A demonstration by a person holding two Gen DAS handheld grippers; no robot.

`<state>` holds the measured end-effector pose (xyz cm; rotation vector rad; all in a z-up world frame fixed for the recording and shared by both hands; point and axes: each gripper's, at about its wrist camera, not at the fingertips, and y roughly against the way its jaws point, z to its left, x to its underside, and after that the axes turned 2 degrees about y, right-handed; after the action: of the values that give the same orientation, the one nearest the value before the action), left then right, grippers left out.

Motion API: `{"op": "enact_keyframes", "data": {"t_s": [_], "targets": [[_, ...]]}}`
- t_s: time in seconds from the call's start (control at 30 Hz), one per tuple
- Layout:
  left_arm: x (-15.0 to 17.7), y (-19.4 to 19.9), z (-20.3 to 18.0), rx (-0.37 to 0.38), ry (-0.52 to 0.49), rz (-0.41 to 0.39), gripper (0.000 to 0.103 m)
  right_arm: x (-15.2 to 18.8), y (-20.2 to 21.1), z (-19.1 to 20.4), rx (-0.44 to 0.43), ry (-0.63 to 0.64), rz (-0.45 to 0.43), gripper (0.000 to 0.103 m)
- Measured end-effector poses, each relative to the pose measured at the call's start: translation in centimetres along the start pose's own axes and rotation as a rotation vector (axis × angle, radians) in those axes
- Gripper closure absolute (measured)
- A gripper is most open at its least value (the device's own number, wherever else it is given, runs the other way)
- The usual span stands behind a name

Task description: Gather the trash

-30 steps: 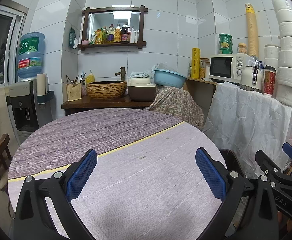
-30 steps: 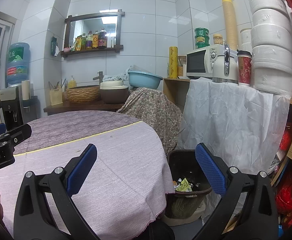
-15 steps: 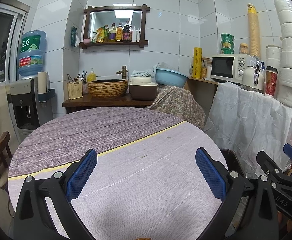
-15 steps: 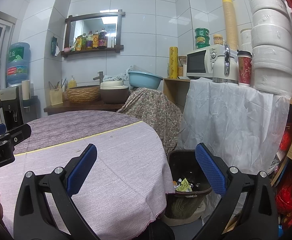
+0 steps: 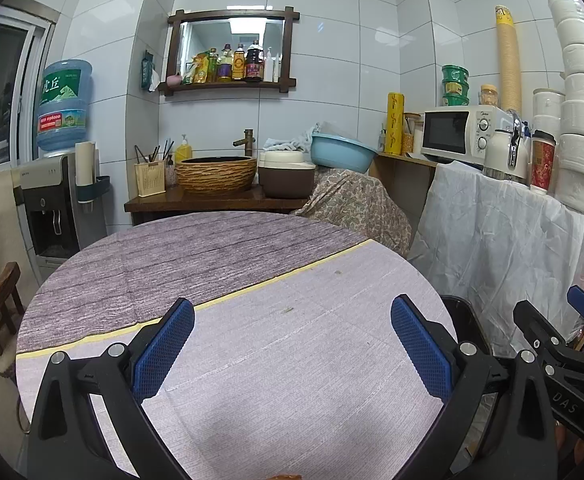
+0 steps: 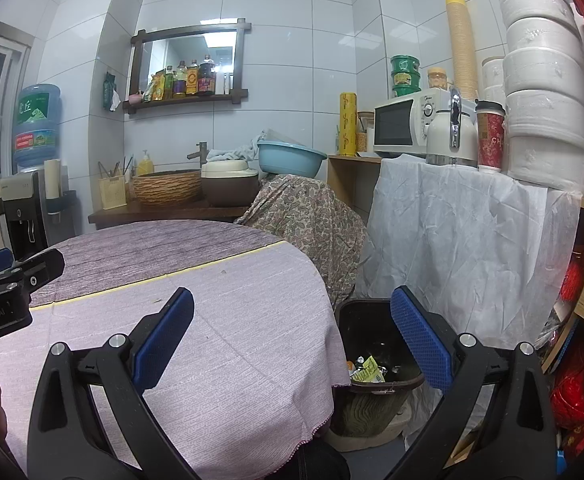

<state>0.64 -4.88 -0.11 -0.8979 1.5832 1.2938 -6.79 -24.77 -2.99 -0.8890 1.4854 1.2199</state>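
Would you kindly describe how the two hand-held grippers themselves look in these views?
Both look alike. The left hand-held gripper and right hand-held gripper each have matte black angular plastic arms with silver screw heads, ending in flat blue fingers with a fine textured grid. White lettering marks the black bodies, only partly readable. No cables or sleeves show.

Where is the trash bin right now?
In the right wrist view, the trash bin stands on the floor right of the round table, below the white-draped counter.

Left claw [image 5: 292,344] and right claw [image 6: 292,340], both wide apart, empty.
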Motion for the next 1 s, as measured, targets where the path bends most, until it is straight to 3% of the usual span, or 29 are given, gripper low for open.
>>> {"op": "enact_keyframes", "data": {"t_s": [1.0], "targets": [[0.57,-0.25,0.35,0.000,0.001,0.005,0.006,0.20,-0.12,-0.03,-0.007,0.004,0.003,0.006]]}}
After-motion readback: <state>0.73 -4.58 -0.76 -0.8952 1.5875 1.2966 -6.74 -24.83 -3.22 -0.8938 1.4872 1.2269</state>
